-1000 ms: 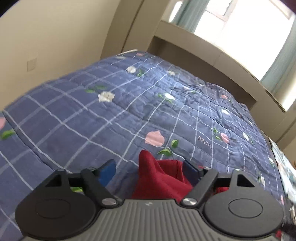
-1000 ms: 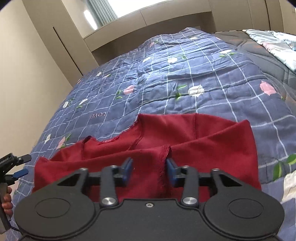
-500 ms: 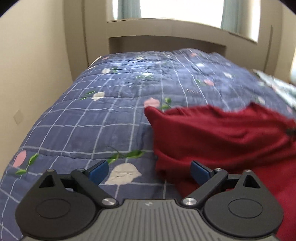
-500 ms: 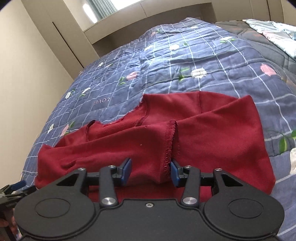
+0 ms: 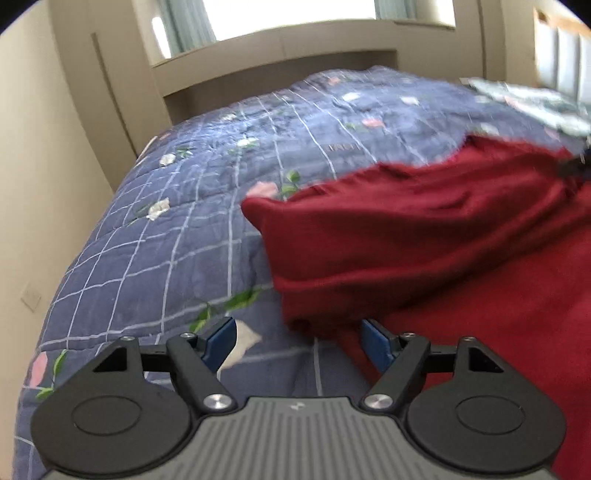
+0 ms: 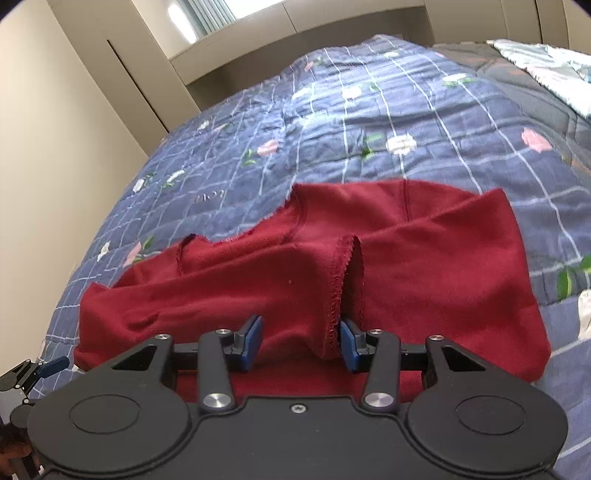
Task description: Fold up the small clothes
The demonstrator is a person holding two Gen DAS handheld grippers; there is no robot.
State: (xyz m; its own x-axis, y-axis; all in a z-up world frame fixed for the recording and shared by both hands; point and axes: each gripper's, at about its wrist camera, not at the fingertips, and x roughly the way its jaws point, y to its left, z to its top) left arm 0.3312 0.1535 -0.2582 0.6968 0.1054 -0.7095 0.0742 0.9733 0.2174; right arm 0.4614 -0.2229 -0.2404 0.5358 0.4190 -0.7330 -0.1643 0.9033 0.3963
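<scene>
Red sweater [image 6: 424, 266] spread on blue floral quilt [image 6: 369, 122], sleeves folded inward. Right gripper [image 6: 301, 341]: bunched sleeve cuff between blue fingers [image 6: 253, 341], whether pads press it unclear. Left gripper [image 6: 35, 371] far left of fingers, at sweater's edge.

Bedding: a navy quilt [image 6: 424, 122] with a pale grid and scattered pink and white flowers covers the bed.
Far right: a pale floral cloth [image 6: 546, 70] lies at the quilt's edge.
Left: a beige wall [image 5: 40, 192] carries a small wall plate [image 5: 31, 296].
Background: a bright window [image 5: 295, 14] sits above a beige ledge [image 5: 266, 55].
</scene>
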